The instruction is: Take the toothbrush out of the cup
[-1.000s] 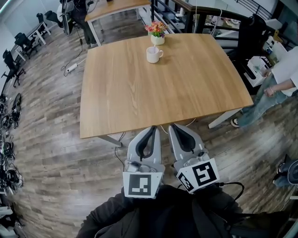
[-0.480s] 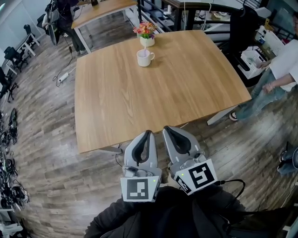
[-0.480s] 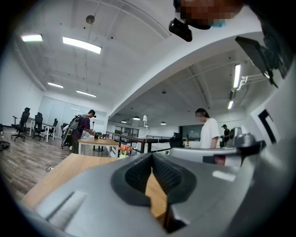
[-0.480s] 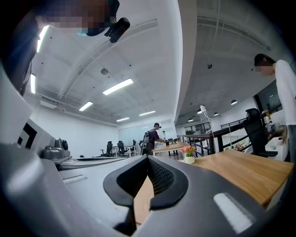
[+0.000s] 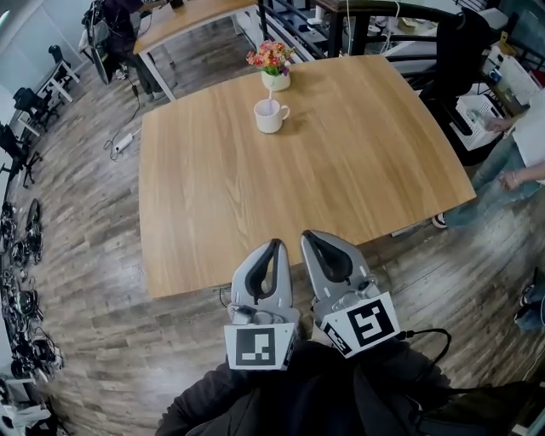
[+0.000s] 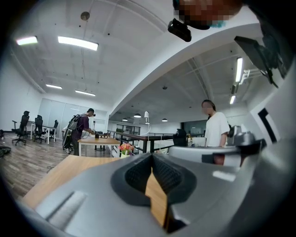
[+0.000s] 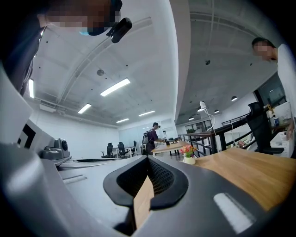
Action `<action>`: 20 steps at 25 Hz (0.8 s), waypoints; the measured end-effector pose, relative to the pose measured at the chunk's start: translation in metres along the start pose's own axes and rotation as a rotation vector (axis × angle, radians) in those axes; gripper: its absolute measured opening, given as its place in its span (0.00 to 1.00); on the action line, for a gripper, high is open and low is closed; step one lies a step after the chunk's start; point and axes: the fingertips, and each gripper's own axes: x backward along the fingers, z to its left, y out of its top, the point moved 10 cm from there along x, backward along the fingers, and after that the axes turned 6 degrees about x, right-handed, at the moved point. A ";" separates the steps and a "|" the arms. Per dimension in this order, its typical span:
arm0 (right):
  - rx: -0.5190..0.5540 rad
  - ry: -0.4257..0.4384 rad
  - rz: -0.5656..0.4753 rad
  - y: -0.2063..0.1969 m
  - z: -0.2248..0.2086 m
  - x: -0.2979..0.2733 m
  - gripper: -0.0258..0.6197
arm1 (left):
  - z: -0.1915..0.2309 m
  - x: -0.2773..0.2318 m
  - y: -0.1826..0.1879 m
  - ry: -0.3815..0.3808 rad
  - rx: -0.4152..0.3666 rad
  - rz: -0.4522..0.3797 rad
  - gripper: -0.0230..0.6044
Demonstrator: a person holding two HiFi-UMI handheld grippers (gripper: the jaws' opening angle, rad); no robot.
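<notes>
Cup [image 5: 271, 117]: white mug, upright on the wooden table [image 5: 204, 213], toward its far side; at 12 o'clock from both grippers and well apart from them; handle turned to about 3 o'clock
Toothbrush [image 5: 272, 104]: pale, standing in the cup with its upper end above the rim; not yet taken out
Left gripper [image 5: 274, 245]: jaws together, nothing between them; at the table's near edge
Right gripper [image 5: 308, 236]: jaws together, nothing held; just beside the left one, at its 3 o'clock
Flower vase [image 5: 274, 72]: small white pot of pink and orange flowers, near the cup at its 12 o'clock
Step in hand: judged to be the approach, with nothing grasped so far
Doing it well: one gripper has to part its jaws before it gets to the cup, then come at the exposed upper end from above; pinch the handle clear of the rim and lift straight up so the cup is not tipped or dragged; the other gripper could steady the mug by its wall; keep clear of the vase at 12 o'clock
Count, task things: one cup, one toothbrush, two grippers
Count, other things: one vase, one table in use, one further table [image 5: 204, 13] at 11 o'clock, two bystanders, one at 3 o'clock [image 5: 521, 140] and one at 11 o'clock [image 5: 115, 21]
</notes>
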 end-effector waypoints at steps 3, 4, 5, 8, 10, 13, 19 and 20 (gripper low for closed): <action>-0.010 0.007 0.001 0.001 -0.019 -0.018 0.04 | 0.000 -0.024 0.004 -0.006 0.000 -0.013 0.05; -0.012 0.012 0.001 0.003 -0.026 -0.024 0.04 | 0.000 -0.032 0.007 -0.004 0.001 -0.017 0.05; -0.013 0.018 0.000 0.004 -0.032 -0.030 0.04 | 0.001 -0.040 0.009 0.003 0.001 -0.017 0.05; -0.012 0.039 -0.005 0.008 -0.051 -0.047 0.04 | 0.001 -0.064 0.016 0.020 -0.003 -0.025 0.05; -0.009 0.051 -0.010 0.013 -0.064 -0.056 0.04 | -0.001 -0.078 0.022 0.030 -0.005 -0.032 0.05; -0.005 0.073 -0.020 0.021 -0.084 -0.068 0.04 | -0.005 -0.098 0.032 0.048 -0.010 -0.045 0.05; -0.001 0.114 -0.048 0.033 -0.124 -0.091 0.04 | -0.017 -0.135 0.046 0.079 -0.036 -0.069 0.05; -0.001 0.125 -0.049 0.032 -0.127 -0.095 0.04 | -0.017 -0.139 0.047 0.088 -0.037 -0.071 0.05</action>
